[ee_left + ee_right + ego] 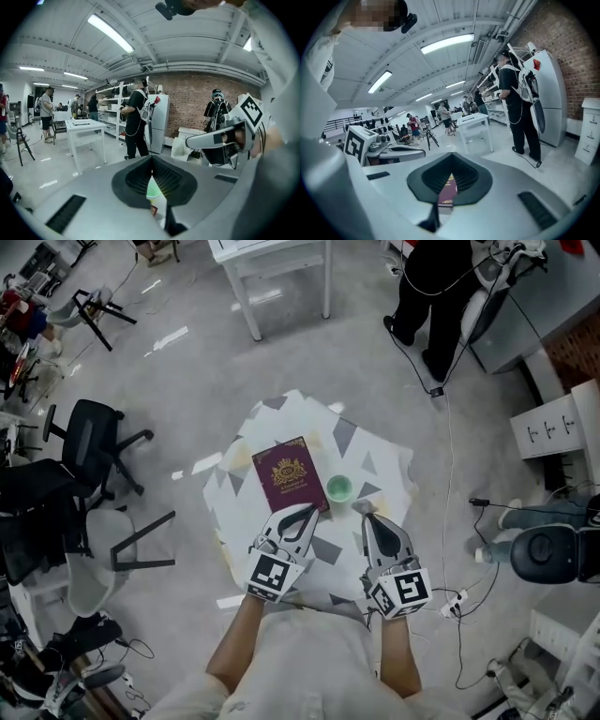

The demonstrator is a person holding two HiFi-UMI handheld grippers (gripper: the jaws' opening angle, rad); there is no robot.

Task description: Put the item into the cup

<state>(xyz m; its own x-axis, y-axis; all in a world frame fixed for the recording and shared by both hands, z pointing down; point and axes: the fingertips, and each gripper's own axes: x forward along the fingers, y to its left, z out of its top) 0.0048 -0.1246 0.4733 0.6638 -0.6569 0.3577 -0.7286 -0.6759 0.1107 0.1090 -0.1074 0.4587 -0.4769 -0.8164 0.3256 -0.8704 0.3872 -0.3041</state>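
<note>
A small table with a grey-and-white patterned cloth (281, 413) holds a maroon booklet with a gold crest (290, 474) and, just to its right, a small green cup (338, 487). My left gripper (307, 511) is shut, its tip at the booklet's near right corner. My right gripper (367, 516) is also shut, just short of the cup and to its right. In the left gripper view the cup (153, 190) shows through the slit of the left gripper (152, 161). Through the right gripper (450, 161) I see the booklet (446, 191). Nothing is held.
Black office chairs (89, 442) stand to the left of the table. A white table (272, 263) is at the far side, and a person in black (436, 287) stands at the far right. Cables (448, 427) run along the floor on the right, beside a white drawer cabinet (553, 427).
</note>
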